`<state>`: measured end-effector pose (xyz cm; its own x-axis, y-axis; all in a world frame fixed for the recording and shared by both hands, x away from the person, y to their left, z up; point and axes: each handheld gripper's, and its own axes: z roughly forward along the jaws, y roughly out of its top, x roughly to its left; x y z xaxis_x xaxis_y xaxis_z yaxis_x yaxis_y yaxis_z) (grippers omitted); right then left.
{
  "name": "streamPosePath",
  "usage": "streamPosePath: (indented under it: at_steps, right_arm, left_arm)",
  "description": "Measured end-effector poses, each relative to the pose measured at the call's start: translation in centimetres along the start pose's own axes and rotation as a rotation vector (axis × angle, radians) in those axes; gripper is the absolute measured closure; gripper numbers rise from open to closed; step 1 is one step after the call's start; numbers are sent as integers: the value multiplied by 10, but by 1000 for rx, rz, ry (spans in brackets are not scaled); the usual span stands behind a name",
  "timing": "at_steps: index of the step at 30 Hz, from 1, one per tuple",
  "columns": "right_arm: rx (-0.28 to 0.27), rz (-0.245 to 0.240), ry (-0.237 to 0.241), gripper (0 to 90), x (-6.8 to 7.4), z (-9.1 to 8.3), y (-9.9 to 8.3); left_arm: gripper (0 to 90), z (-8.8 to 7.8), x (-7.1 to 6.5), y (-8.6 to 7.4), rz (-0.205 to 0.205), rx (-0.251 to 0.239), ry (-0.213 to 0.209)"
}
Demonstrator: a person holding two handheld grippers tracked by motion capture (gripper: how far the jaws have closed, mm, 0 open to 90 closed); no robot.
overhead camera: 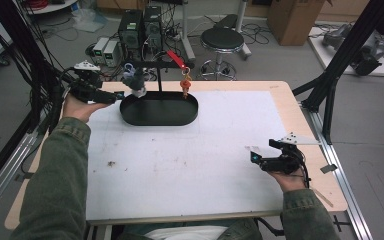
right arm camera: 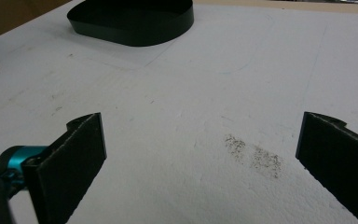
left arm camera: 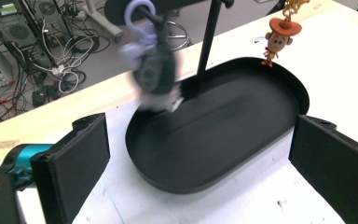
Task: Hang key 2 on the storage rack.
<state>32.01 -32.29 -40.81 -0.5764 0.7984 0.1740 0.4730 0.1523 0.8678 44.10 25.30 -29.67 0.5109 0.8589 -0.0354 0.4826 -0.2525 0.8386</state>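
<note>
Two hand-held grippers work a white-topped table [overhead camera: 180, 160], seen from above the person's side. At far left, the left gripper [overhead camera: 114, 95], held in the person's left hand [overhead camera: 80, 107], sits at the table's far-left corner, just beside the left end of a black oval tray [overhead camera: 130, 117]. Its own camera shows its jaws spread wide apart with nothing between them, the tray lying beyond the gap.

From the tray rises a thin black post [left arm camera: 207, 44] carrying a crossbar [overhead camera: 152, 64]. A grey-and-lilac plush keychain [left arm camera: 154, 70] with a lilac clip hangs from the bar's left part, over the tray's left end; it is blurred in the left gripper view. To the right of the post, a small orange cowboy-hatted figure keychain [left arm camera: 279, 39] dangles over the tray's far right rim, under a red strap [overhead camera: 176, 57] on the bar.

At near right, the right gripper [overhead camera: 255, 156] rests low over the bare tabletop in the person's right hand [overhead camera: 290, 180], well apart from the tray. Its jaws also stand wide open and empty, with grey smudges [right arm camera: 254, 154] on the white surface between them and the tray far off.

Beyond the table stand a black round stool [overhead camera: 222, 40], computer cases [overhead camera: 140, 27] and a cardboard box [overhead camera: 292, 17] on the floor.
</note>
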Motion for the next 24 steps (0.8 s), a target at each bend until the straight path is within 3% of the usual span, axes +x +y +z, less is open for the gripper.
streamPosePath:
  at_steps: [13,17,24]
  right_arm:
    - [0,-8,-3,6,-1,1,0]
    - [6,-4,-3,6,0,1,0]
    - [8,-9,-3,6,0,1,0]
  left_arm:
    - [56,-8,-1,-30,-27,-11,-9]
    - [56,-9,-2,-38,-55,-9,-45]
    - [56,-14,-7,-52,-47,-4,-56]
